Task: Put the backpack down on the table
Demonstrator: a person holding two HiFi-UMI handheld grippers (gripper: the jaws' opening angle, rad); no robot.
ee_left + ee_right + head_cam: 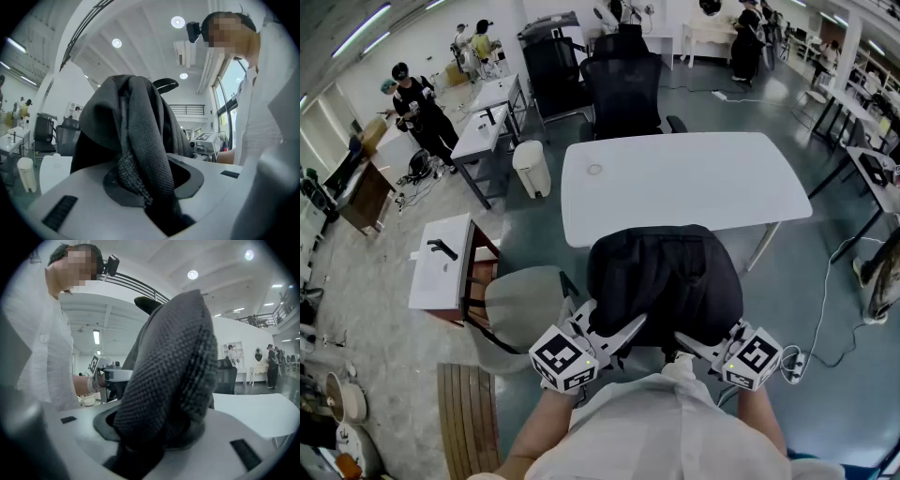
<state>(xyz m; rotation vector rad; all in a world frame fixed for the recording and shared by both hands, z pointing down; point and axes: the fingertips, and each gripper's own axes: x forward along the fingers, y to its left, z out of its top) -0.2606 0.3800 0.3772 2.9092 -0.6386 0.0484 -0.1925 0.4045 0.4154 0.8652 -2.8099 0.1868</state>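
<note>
A black backpack (pixel 664 286) hangs between my two grippers over the near edge of the white table (pixel 684 183); whether it touches the tabletop I cannot tell. My left gripper (pixel 614 330) is shut on a dark woven strap (pixel 140 154) of the backpack, which runs down between its jaws. My right gripper (pixel 701 343) is shut on a thick padded shoulder strap (pixel 168 376) of the same bag. In both gripper views the fabric fills the gap and hides the pads. The rest of the tabletop is bare apart from a small ring-shaped thing (pixel 594 170).
A black office chair (pixel 623 89) stands behind the table. To the left are a white bin (pixel 531 169), a grey chair seat (pixel 525 300), a small white cabinet (pixel 441 262) and a wooden slatted board (pixel 469 417). Cables (pixel 825 309) lie on the floor at right.
</note>
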